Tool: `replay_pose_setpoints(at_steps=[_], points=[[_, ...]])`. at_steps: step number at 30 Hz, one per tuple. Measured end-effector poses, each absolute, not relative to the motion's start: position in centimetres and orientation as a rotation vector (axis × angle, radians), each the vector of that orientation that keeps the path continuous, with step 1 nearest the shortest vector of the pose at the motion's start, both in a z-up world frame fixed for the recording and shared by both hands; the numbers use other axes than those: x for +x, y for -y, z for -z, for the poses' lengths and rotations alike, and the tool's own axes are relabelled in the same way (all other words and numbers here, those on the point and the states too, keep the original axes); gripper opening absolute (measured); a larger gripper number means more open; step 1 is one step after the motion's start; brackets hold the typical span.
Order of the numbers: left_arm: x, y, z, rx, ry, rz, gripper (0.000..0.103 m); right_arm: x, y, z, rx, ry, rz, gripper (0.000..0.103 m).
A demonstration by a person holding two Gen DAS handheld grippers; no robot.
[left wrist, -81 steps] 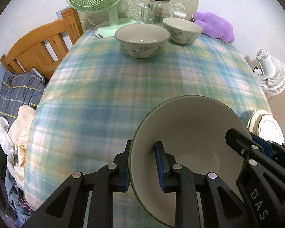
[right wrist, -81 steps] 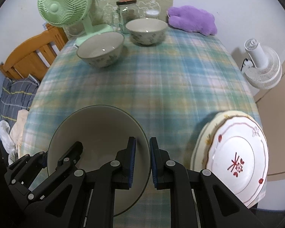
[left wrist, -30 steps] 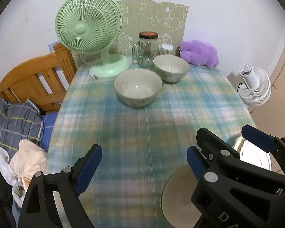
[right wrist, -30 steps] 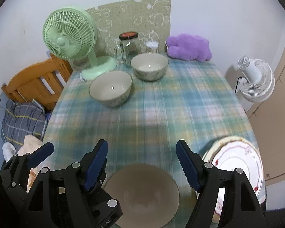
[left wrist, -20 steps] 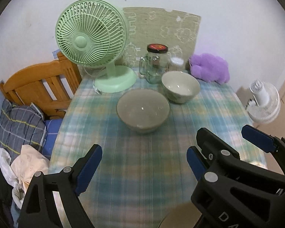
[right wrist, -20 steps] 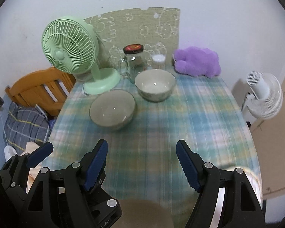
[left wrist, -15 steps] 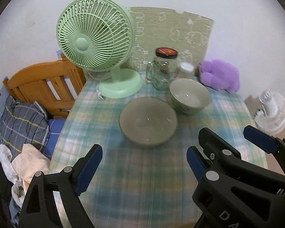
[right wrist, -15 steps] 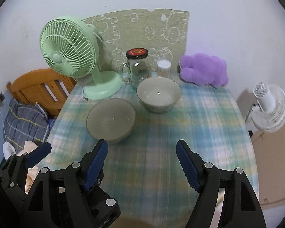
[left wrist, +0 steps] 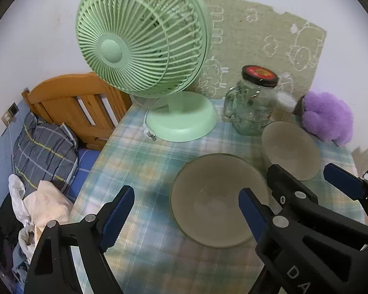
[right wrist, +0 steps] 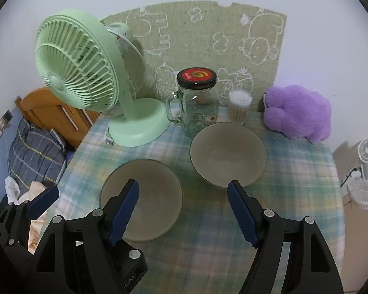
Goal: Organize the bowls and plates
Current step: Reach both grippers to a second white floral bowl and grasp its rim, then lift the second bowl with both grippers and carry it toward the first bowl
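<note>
Two pale bowls sit upright on the plaid tablecloth. The nearer bowl [left wrist: 218,199] [right wrist: 141,199] lies just ahead of both grippers. The farther bowl [left wrist: 290,149] [right wrist: 228,153] sits to its right, in front of the glass jar. My left gripper [left wrist: 186,214] is open and empty, its right finger over the near bowl's rim. My right gripper [right wrist: 182,210] is open and empty above the near bowl's right side. The right gripper also shows in the left wrist view [left wrist: 306,183]. No plates are in view.
A green desk fan [left wrist: 144,49] [right wrist: 85,73] stands at the back left. A lidded glass jar [right wrist: 196,100], a cotton swab tub [right wrist: 240,107] and a purple plush [right wrist: 296,112] line the back. A wooden headboard [left wrist: 76,107] and bedding lie left; a white floor fan [right wrist: 366,169] stands right.
Both grippers let go of the green-rimmed bowl, opened, and moved forward across the table. That bowl and the plates have dropped out of view; the two far bowls are now close.
</note>
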State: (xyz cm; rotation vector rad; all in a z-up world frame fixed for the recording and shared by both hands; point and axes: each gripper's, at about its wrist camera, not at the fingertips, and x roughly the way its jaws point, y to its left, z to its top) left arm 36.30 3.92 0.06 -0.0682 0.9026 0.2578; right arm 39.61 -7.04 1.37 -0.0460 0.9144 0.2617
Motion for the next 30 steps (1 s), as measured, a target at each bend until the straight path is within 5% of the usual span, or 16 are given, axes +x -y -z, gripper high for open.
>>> replay_pose_setpoints(at_steps=[13,15,23,30], points=[[39.7,-5.3,4.9,-0.085,-0.996,-0.312,0.062,43.9,5.1,4.1,-0.052,-1.025,-0.293,0.059],[40.0,-5.4,5.6,-0.089,-1.009,-0.317,0.048,44.3,4.9,4.7,-0.055,-1.038,-0.295,0.053],[40.6,-5.6,6.9,-0.112,-1.044,-0.33,0.023,45.1,4.6,6.4,-0.065,-1.077,-0.305,0.025],[40.5,-5.4,6.8,-0.12,-1.031,-0.336,0.021,45.1,4.9,6.4,-0.056,-1.082,-0.314,0.024]])
